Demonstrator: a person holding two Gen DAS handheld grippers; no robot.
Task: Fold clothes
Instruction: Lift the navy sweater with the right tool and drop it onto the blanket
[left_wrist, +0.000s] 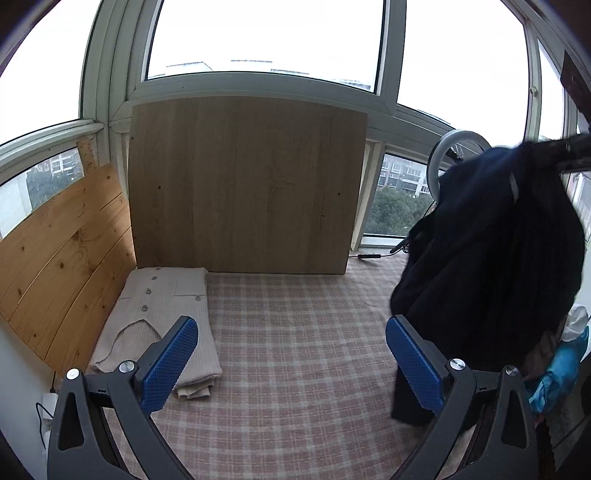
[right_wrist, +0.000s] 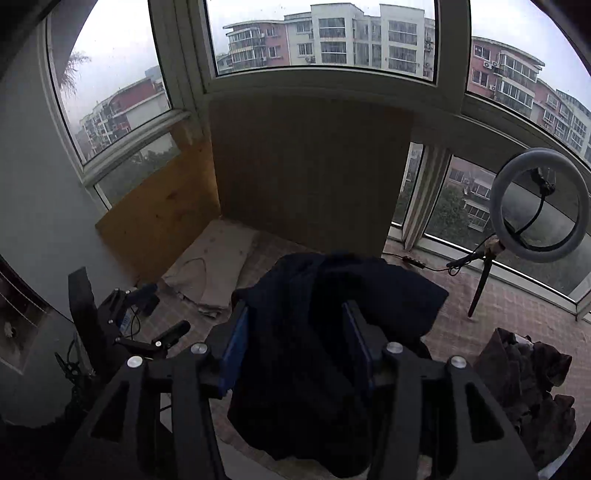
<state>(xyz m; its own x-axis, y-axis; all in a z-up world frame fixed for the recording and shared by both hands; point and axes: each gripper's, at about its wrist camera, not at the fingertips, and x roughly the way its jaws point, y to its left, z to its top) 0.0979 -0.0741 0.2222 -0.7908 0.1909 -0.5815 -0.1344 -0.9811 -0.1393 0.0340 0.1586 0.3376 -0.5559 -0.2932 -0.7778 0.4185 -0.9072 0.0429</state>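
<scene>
Both right fingers (right_wrist: 236, 332) stand half-open, dark garment (right_wrist: 314, 350) bunched between them.

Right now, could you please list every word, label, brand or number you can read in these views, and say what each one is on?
None can be read.
The dark garment carries a small pale tag, too small to make out.
The folded beige cardigan, the checked cloth and the ring light show no lettering.
</scene>
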